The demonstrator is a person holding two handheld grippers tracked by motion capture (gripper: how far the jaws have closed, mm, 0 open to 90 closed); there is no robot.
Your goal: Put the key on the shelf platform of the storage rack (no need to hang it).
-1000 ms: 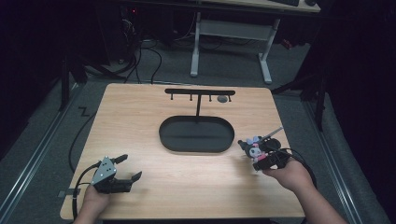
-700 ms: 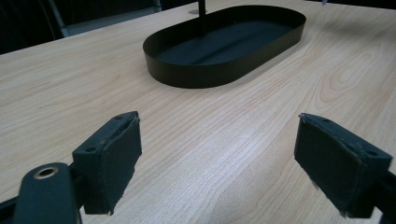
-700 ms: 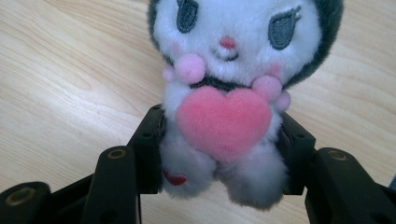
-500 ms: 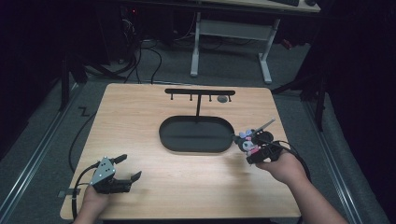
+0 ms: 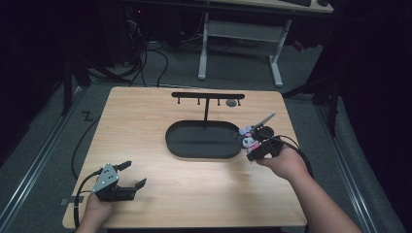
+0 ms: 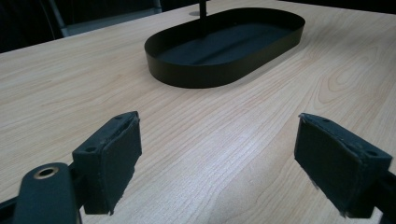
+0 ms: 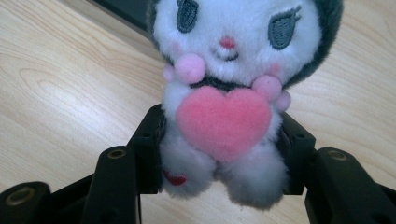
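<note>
Wooden table (image 5: pixel 194 194) is sitting under a dark room, carrying everything. Landmark: the black oval tray (image 5: pixel 204 150) is sitting around the table's middle, a thin black post rising from its far side up to a rack bar (image 5: pixel 208 95) with small hooks hanging under it; a grey round thing (image 5: pixel 231 103) is hanging below the bar's right end, too small to identify. In the left gripper view the tray (image 6: pixel 196 74) is lying ahead of the jaws with bare wood between. Left gripper (image 5: pixel 132 175) is resting on the table well apart from the tray, toward the near left corner, in the person's left hand (image 5: pixel 97 211); its jaws are standing wide apart with nothing between them, pads (image 6: pixel 116 154) facing each other over bare wood. Right gripper (image 5: pixel 253 146) is hovering just beside the tray's right end, in the person's right hand (image 5: pixel 286 162), cable looping off behind it. It is clamping a plush toy (image 5: pixel 248 139); in the right gripper view both jaws are pressing on the plush toy's (image 7: pixel 224 116) lower body. The toy is showing a white face, dark hood, stitched eyes, pink heart on its chest. A light stick-like part is poking up from that gripper away from the tray; can't tell what it is.
</note>
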